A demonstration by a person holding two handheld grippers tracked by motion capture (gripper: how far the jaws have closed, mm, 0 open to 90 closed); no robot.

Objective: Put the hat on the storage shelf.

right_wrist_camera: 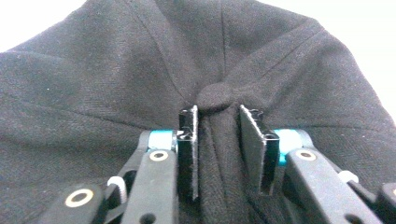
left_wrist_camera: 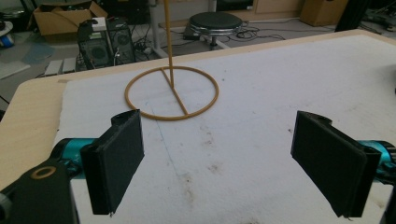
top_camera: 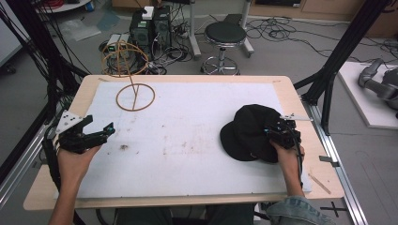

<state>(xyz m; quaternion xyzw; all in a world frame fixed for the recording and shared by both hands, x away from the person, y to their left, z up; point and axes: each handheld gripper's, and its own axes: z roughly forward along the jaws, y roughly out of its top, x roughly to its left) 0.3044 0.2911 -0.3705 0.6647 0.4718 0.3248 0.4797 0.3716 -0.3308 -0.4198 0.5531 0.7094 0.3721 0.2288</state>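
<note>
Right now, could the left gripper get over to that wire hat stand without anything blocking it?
Probably yes. The left gripper is open and holds nothing, and the white mat between it and the wire stand lies bare. The black hat sits far off, pinched by the right gripper.

black hat (top_camera: 248, 131), tan wire stand (top_camera: 133, 96)

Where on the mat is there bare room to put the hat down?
The widest bare patch is the middle of the mat, between the left gripper and the hat. The far right corner behind the hat is free too. It is crowded far left around the wire stand, and at the right gripper, which pinches the hat.
</note>
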